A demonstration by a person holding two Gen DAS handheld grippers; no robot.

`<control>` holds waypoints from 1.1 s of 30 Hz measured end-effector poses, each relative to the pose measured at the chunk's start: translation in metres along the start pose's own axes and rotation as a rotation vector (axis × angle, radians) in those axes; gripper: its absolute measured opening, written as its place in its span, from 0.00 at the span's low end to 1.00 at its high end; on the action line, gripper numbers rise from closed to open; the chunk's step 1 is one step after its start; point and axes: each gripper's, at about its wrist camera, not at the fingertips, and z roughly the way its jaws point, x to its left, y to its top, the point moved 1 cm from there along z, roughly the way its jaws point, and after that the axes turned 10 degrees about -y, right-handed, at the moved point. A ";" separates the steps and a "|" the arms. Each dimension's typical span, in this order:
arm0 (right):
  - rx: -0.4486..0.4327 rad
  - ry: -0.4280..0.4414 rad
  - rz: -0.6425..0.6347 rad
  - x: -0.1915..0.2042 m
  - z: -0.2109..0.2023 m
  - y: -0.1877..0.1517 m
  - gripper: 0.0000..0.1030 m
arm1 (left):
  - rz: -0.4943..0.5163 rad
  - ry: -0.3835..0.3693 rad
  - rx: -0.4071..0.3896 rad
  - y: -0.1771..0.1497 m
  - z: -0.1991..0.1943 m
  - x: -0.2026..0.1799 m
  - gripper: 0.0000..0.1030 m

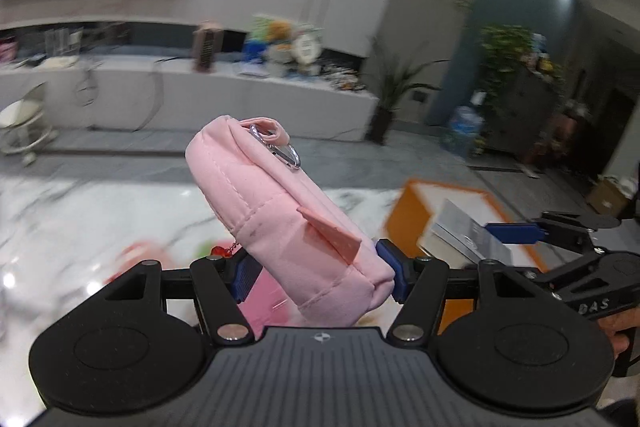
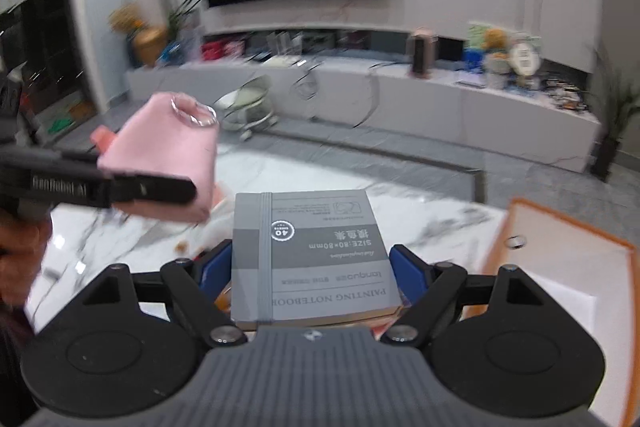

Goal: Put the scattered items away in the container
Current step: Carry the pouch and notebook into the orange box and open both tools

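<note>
Pink pouch (image 1: 280, 223) clamped at its lower end in the left claw (image 1: 316, 273), held aloft over the marble worktop (image 1: 80, 211). Long axis tilted from lower centre of the left view up and away toward upper left, metal ring (image 1: 286, 155) at the far, high end. Seen again at mid left of the right view (image 2: 168, 163), ring end up.

Grey notebook (image 2: 312, 255) gripped flat by its side edges in the right claw (image 2: 310, 267), spine end nearest the camera, far edge pointing up the frame; also off the worktop. In the left view, notebook (image 1: 464, 231) at right of centre, just in front of the orange-rimmed box (image 1: 448, 195).

Box at far right edge of the right view (image 2: 560, 247), rim orange, inside white. Lies right of and beyond the notebook, well right of the pouch. Right claw clearly the nearer; likely a short swing rightward to drop the notebook in, pouch needing a longer carry across. More pink and red clutter blurred on the worktop below the pouch, too smeared to name.
</note>
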 end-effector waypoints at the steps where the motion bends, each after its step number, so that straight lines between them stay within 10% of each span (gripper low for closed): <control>1: -0.015 -0.027 0.040 -0.013 -0.004 0.006 0.81 | 0.009 -0.025 0.001 0.006 0.013 -0.009 0.70; 8: -0.086 -0.214 0.227 -0.096 -0.022 0.005 0.81 | 0.056 -0.154 0.058 0.024 0.107 -0.067 0.70; 15: 0.020 -0.340 0.289 -0.155 -0.002 -0.039 0.81 | 0.043 -0.235 0.138 0.008 0.167 -0.093 0.70; 33: 0.143 -0.375 0.301 -0.191 0.021 -0.090 0.81 | 0.050 -0.358 0.292 -0.026 0.223 -0.118 0.69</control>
